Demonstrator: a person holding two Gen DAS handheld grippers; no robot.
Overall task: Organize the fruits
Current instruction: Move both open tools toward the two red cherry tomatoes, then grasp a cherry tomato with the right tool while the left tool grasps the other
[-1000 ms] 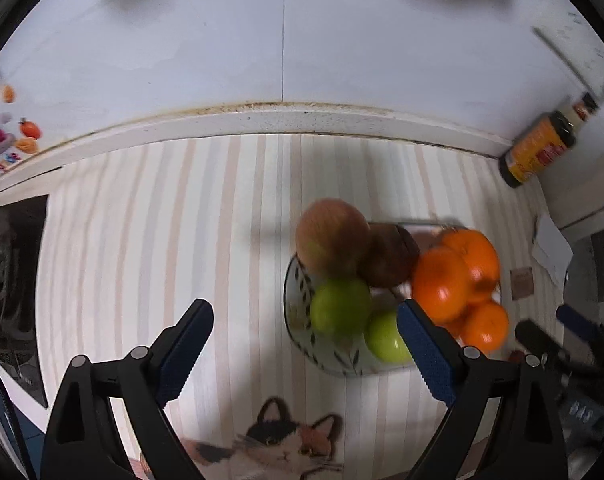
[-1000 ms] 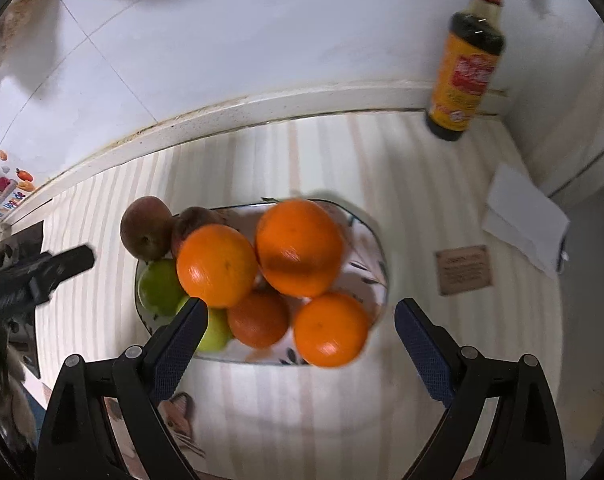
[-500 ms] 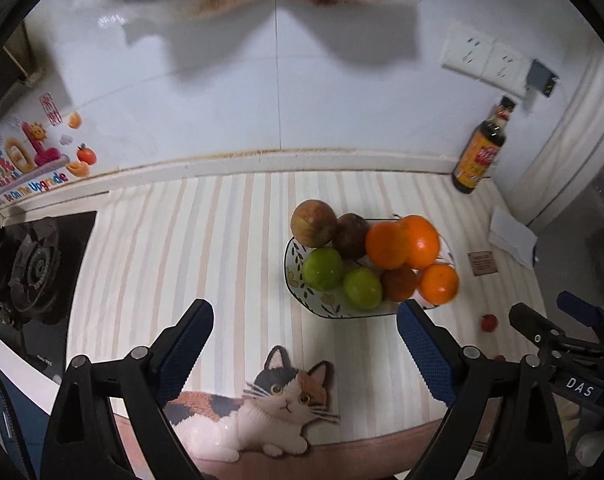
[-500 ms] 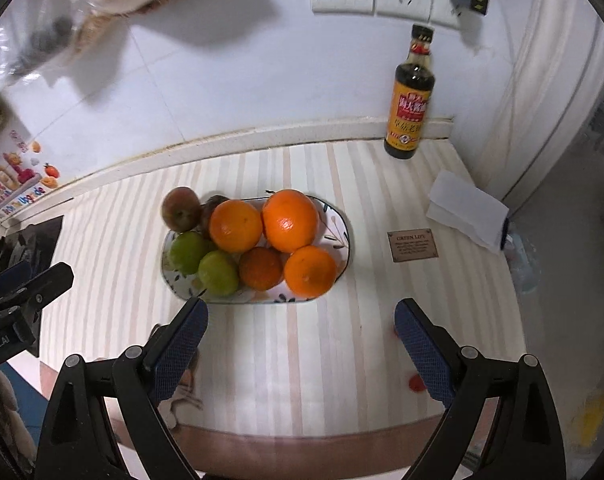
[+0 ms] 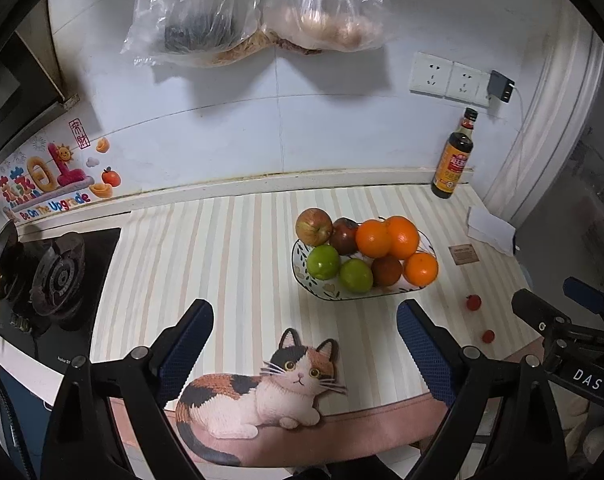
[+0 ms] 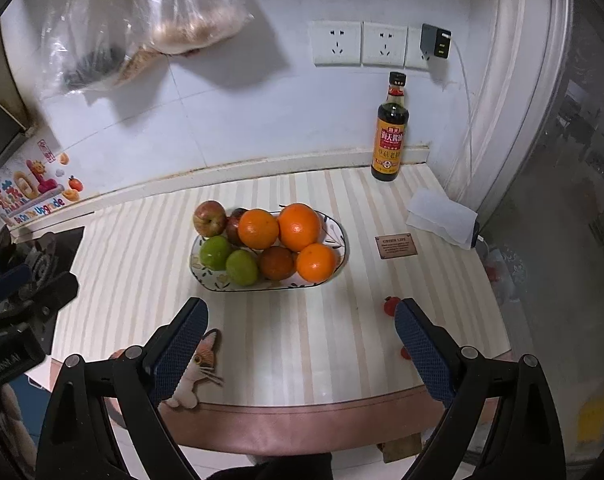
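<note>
A patterned oval plate (image 5: pixel 304 278) (image 6: pixel 342 236) on the striped counter holds a red apple (image 5: pixel 313 227) (image 6: pixel 209 218), a dark red fruit (image 5: pixel 343 236), two green apples (image 5: pixel 323 262) (image 6: pixel 242 267) and several oranges (image 5: pixel 402 237) (image 6: pixel 299 227). Two small red fruits (image 5: pixel 473 302) (image 6: pixel 391 305) lie on the counter right of the plate. My left gripper (image 5: pixel 305 340) is open and empty, held back above the counter's front edge. My right gripper (image 6: pixel 301 338) is open and empty, also back from the plate.
A soy sauce bottle (image 5: pixel 452 158) (image 6: pixel 390 132) stands at the back right wall. A folded white paper (image 6: pixel 442 218) and a small brown card (image 6: pixel 396 245) lie right of the plate. A gas stove (image 5: pixel 54 276) is on the left. Plastic bags (image 5: pixel 254 12) hang on the wall.
Both grippers have pulled back and up from the plate, so the fruit looks much smaller and the counter's front edge shows. Both stayed open and empty.
</note>
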